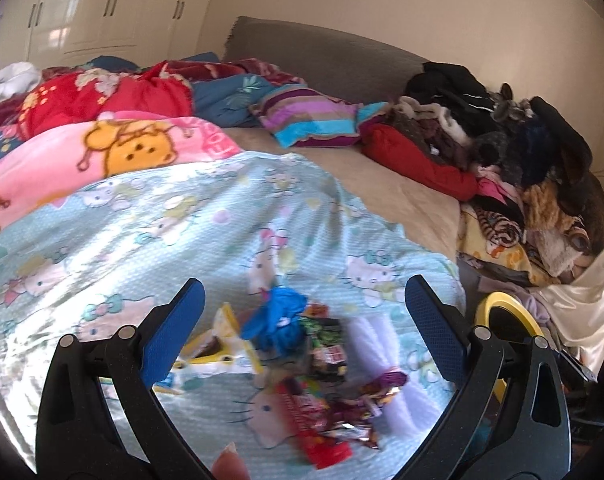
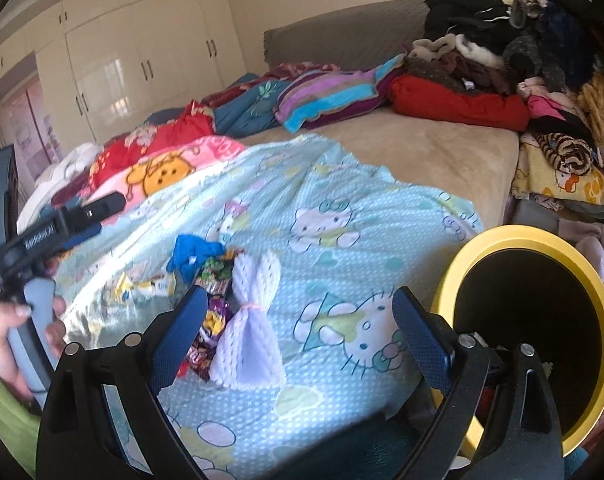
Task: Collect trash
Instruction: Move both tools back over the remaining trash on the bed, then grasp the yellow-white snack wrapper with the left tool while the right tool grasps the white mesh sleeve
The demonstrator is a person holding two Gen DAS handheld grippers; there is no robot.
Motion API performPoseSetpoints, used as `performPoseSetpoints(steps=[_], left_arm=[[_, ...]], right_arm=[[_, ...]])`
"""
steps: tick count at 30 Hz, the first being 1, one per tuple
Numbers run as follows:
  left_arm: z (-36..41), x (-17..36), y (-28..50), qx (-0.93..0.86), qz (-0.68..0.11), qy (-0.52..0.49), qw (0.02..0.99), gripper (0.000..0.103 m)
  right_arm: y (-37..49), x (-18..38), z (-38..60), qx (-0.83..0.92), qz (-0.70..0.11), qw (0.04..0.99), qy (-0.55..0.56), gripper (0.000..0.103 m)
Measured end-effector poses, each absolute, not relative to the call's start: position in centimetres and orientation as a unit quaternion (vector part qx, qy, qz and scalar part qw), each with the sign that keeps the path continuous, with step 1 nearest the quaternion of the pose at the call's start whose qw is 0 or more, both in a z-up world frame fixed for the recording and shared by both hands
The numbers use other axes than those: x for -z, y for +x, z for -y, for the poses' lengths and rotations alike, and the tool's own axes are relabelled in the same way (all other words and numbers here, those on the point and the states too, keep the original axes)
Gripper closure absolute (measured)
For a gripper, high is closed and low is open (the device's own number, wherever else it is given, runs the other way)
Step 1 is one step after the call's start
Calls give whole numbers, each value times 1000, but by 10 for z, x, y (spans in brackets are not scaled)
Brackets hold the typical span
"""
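A small pile of trash lies on the light-blue cartoon-cat blanket (image 1: 134, 240). It holds a crumpled blue piece (image 1: 278, 316) (image 2: 194, 256), a yellow wrapper (image 1: 222, 344) (image 2: 142, 286), a dark green snack packet (image 1: 326, 344) (image 2: 214, 276), a red wrapper (image 1: 314, 420), a purple candy wrapper (image 1: 382, 388) (image 2: 214, 320) and a pale lavender tied bundle (image 2: 250, 320) (image 1: 382, 360). My left gripper (image 1: 305, 284) hovers open just above the pile, holding nothing. My right gripper (image 2: 301, 294) is open and empty over the blanket, right of the bundle. A yellow-rimmed bin (image 2: 522, 236) (image 1: 502, 304) stands at the bed's right edge.
In the right wrist view a hand (image 2: 6, 340) holds the left gripper (image 2: 102, 208) at far left. Folded blankets (image 1: 102, 100) and a striped pillow (image 1: 310, 116) lie further up the bed. A heap of clothes (image 2: 542, 60) fills the right side. White wardrobes (image 2: 134, 60) stand behind.
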State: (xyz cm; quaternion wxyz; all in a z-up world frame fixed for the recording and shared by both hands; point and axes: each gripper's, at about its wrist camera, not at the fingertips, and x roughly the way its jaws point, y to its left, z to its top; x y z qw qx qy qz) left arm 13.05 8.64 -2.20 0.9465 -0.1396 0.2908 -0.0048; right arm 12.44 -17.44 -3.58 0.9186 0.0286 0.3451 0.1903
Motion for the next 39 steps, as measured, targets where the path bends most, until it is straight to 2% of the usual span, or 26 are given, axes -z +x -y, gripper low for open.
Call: performPoseSetpoints(steps=[15, 22, 23, 25, 27, 31, 33, 35, 36, 37, 39], left_arm=[[-139, 57, 122, -36, -312, -183, 932, 11], [-162, 100, 125, -60, -353, -233, 904, 11], [-164, 105, 126, -59, -357, -243, 900, 12], [-167, 113, 126, -60, -364, -260, 892, 22], [-167, 118, 126, -62, -366, -266, 889, 26], [-165, 129, 129, -48, -376, -282, 881, 36], [-163, 133, 130, -45, -381, -286, 878, 38], [-161, 135, 130, -45, -381, -284, 879, 40], [-160, 136, 131, -45, -382, -281, 879, 41], [-159, 137, 131, -46, -381, -280, 880, 45], [-159, 138, 131, -43, -379, -282, 880, 51]], right_arm=[[132, 77, 152, -189, -402, 896, 2, 12], [140, 92, 149, -190, -432, 881, 15, 21], [142, 94, 147, -192, -436, 879, 16, 23], [144, 98, 145, -192, -442, 876, 17, 25], [145, 102, 142, -194, -451, 871, 18, 28], [151, 110, 138, -200, -467, 861, 22, 38], [155, 116, 137, -207, -479, 853, 32, 45], [158, 123, 135, -215, -492, 843, 36, 62], [158, 124, 135, -219, -493, 841, 38, 66], [157, 123, 135, -224, -492, 841, 39, 75], [155, 121, 133, -233, -487, 841, 37, 82]])
